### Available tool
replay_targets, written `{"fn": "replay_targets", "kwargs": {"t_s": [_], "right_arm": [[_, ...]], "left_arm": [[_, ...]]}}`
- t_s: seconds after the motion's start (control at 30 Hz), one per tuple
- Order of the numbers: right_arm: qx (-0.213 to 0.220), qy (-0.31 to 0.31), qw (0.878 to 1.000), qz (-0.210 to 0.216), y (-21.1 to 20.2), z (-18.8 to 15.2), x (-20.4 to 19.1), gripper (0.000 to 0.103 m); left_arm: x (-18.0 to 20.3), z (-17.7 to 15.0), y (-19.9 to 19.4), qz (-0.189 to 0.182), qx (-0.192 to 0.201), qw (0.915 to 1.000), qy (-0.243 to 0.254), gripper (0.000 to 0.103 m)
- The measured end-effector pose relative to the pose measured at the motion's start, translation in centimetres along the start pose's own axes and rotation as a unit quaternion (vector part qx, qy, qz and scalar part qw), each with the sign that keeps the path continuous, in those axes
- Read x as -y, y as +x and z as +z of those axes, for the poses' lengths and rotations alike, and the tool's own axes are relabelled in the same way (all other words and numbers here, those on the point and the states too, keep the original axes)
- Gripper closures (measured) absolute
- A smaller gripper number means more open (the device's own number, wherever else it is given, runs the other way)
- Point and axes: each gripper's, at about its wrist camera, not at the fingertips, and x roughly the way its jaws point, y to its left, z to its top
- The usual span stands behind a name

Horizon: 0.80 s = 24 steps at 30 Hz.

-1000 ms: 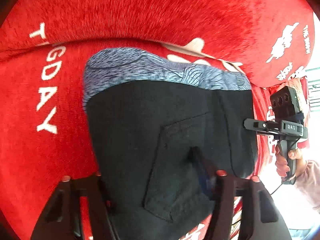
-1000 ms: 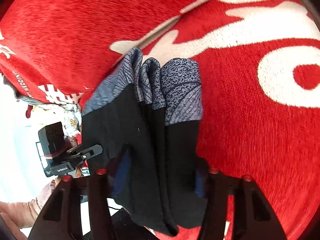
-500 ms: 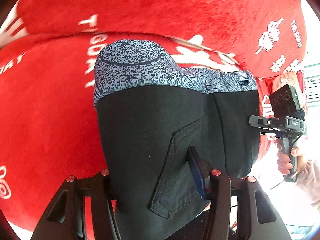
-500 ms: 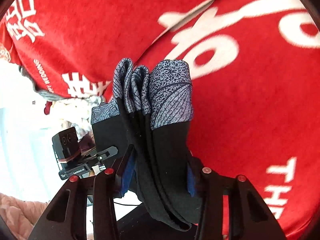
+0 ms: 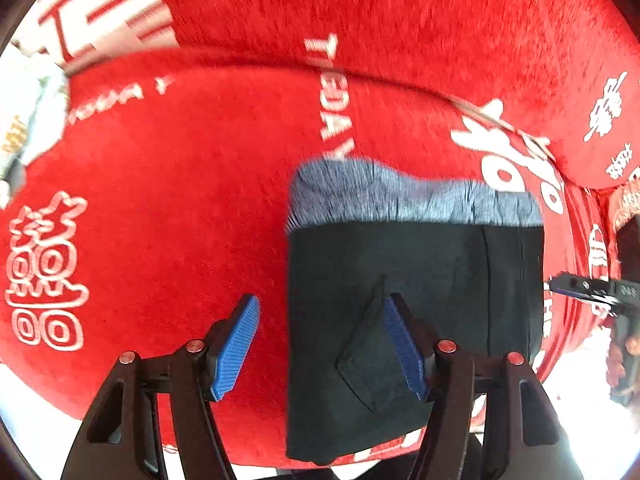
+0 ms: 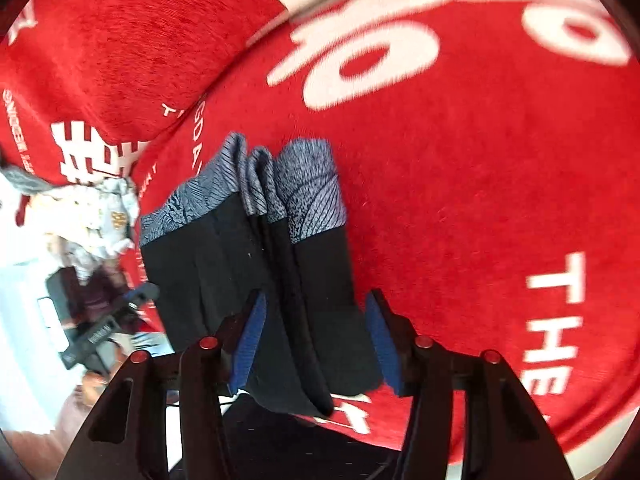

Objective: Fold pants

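Observation:
The folded black pants (image 5: pixel 416 280) with a blue-grey patterned waistband hang over the red cloth. My left gripper (image 5: pixel 320 344) has its jaws opening. Its left pad (image 5: pixel 236 348) stands clear over red cloth, and its right pad (image 5: pixel 404 344) lies against the pocket. In the right wrist view the pants (image 6: pixel 280 280) hang as several bunched layers, and my right gripper (image 6: pixel 316 340) is shut on them, one blue pad at each side of the bundle. The right gripper (image 5: pixel 592 292) also shows at the pants' right edge, and the left gripper (image 6: pixel 100 332) at lower left.
A red plush cover (image 5: pixel 160 200) with white lettering spreads under everything, with a fold ridge (image 5: pixel 400 20) behind. A pale patterned cloth (image 6: pixel 92 208) lies at the left. A person's hand (image 5: pixel 624 360) holds the right tool at the cover's bright edge.
The left jaws have spread and let go of the pants, whose left edge now falls between the pads. Both views have slid across the red cover. The right grip is unchanged.

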Motion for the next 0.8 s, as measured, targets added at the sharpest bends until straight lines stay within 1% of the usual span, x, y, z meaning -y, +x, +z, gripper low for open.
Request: {"fn": "replay_targets", "kwargs": {"t_s": [0.03,0.07,0.1,0.17,0.2,0.23,0.3,0.37,0.4,0.43,0.53,0.63,0.67,0.7,0.73,0.77,0.8], "right_arm": [[0.01,-0.009,1.0,-0.007,-0.8,-0.2,-0.3,0.057],[0.02,-0.019,1.0,-0.005,-1.5,-0.6,-1.0,0.068],[0.026,-0.03,0.999,0.003,-1.9,-1.0,-1.9,0.073],[0.026,-0.056,0.998,0.019,-1.9,-2.1,-4.0,0.074],[0.021,-0.067,0.997,0.021,-1.5,-2.6,-4.6,0.074],[0.012,-0.078,0.997,0.014,-0.7,-3.0,-5.5,0.074],[-0.005,-0.099,0.995,-0.026,1.4,-3.8,-6.4,0.074],[-0.009,-0.103,0.993,-0.061,3.3,-4.0,-6.6,0.074],[-0.003,-0.099,0.992,-0.072,3.9,-3.8,-6.7,0.077],[0.006,-0.094,0.993,-0.078,4.3,-3.5,-6.5,0.077],[0.026,-0.076,0.994,-0.078,4.4,-2.4,-6.0,0.078],[0.034,-0.065,0.994,-0.076,3.8,-1.6,-6.2,0.074],[0.036,-0.065,0.994,-0.079,3.5,-1.5,-6.5,0.072],[0.037,-0.068,0.993,-0.085,3.2,-1.6,-6.7,0.062],[0.037,-0.07,0.993,-0.091,2.9,-1.7,-6.7,0.056],[0.037,-0.071,0.992,-0.098,2.7,-1.9,-7.0,0.045],[0.038,-0.07,0.991,-0.107,2.4,-2.2,-7.1,0.043]], "left_arm": [[-0.5,0.1,-0.8,0.004,0.009,0.9999,-0.001,0.037],[-0.3,0.1,-1.0,0.012,0.014,0.9998,0.0,0.037],[0.1,0.3,-0.6,0.026,0.013,0.9996,0.0,0.036],[1.1,0.5,1.3,0.065,0.001,0.9979,0.002,0.036],[1.0,0.3,2.2,0.082,-0.007,0.9966,-0.001,0.036],[0.7,0.3,2.9,0.088,-0.006,0.9961,-0.011,0.036],[0.4,0.4,3.7,0.091,-0.005,0.9955,-0.024,0.036],[0.4,0.7,3.9,0.097,0.003,0.9951,-0.021,0.026],[0.5,0.8,4.0,0.11,0.007,0.9938,-0.014,0.019],[0.3,0.8,4.0,0.111,0.008,0.9937,-0.009,0.017],[-0.3,1.1,3.9,0.099,0.001,0.995,-0.011,0.017],[0.0,0.7,3.1,0.105,0.001,0.9944,-0.008,0.017],[0.1,0.6,2.8,0.106,0.001,0.9943,-0.008,0.017],[0.3,0.4,2.6,0.104,0.0,0.9946,-0.008,0.017],[0.5,0.1,2.2,0.098,-0.002,0.9952,-0.008,0.017],[0.7,-0.3,1.9,0.093,-0.005,0.9957,-0.007,0.017],[1.0,-0.6,1.6,0.091,-0.008,0.9958,-0.004,0.017]]}}
